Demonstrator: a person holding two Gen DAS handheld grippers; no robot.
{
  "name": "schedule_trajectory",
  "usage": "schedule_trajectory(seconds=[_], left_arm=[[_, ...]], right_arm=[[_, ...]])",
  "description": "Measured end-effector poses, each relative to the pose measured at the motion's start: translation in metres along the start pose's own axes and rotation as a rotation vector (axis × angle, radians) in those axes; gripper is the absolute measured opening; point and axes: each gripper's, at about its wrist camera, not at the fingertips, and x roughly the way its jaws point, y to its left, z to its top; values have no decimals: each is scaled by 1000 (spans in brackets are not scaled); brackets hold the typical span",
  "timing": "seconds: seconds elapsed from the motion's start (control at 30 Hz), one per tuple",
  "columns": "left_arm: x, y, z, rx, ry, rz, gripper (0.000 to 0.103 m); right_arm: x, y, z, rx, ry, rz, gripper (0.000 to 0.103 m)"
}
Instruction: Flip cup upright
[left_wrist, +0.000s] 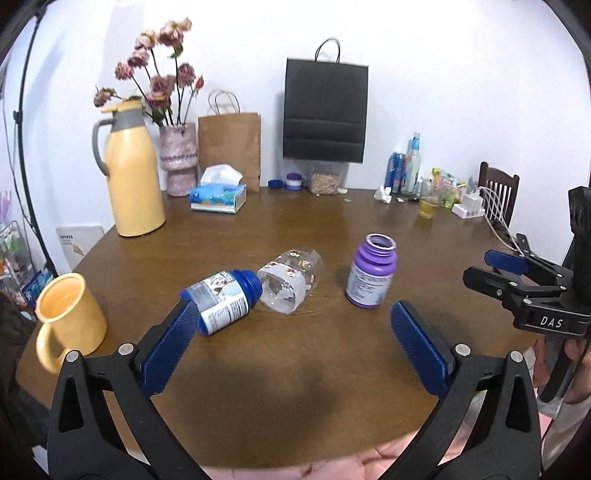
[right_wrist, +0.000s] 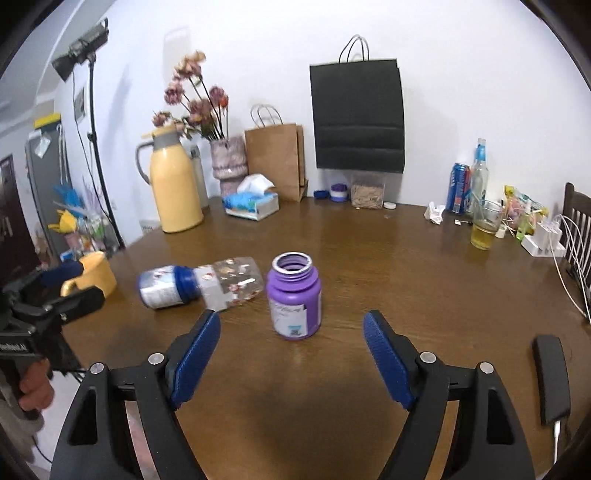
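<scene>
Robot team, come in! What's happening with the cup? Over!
Both tools open, empty: left tool, right tool. Clear cup lying on its side. Blue bottle lies against it; purple bottle upright nearby.

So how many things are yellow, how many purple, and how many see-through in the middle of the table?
Yellow: 2, the mug and the jug.
Purple: 1, the bottle, standing upright.
See-through: 1, the cup, lying on its side.
Total: 4.

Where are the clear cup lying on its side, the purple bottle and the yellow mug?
clear cup (left_wrist: 291, 284), left wrist view, on its see-through side wall.
purple bottle (right_wrist: 294, 295), right wrist view, on its body above the label.
yellow mug (left_wrist: 72, 314), left wrist view, on its outer wall.
</scene>
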Motion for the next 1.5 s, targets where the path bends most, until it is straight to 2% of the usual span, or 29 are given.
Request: schedule_trajectory(seconds=[0.13, 0.27, 0.37, 0.43, 0.53, 0.6, 0.73, 0.9, 1.5], left_arm=[[-27, -6, -4, 25, -34, -14, 103], [-37, -4, -11, 16, -55, 64, 103], [-54, 0, -24, -29, -62, 107, 103], [-68, 0, -37, -48, -63, 93, 103], [-84, -9, -53, -5, -89, 89, 103], [-92, -16, -59, 30, -123, 97, 103], [-97, -12, -56, 4, -150, 57, 103], [-98, -7, -55, -21, -152, 69, 103], [-103, -7, -51, -9, -191, 85, 103]], right_arm=[[-21, 9, -6, 17, -13, 9, 84], [-28, 18, -16, 16, -30, -37, 84], [-52, 31, -41, 60, -93, -38, 84], [-68, 44, -64, 93, -140, -28, 84], [-69, 63, -82, 46, -102, 1, 84], [-68, 69, -82, 15, -94, -7, 84], [-77, 67, -77, 23, -133, -16, 84], [-80, 68, -75, 12, -147, -32, 84], [-89, 71, -72, -5, -171, -43, 84]])
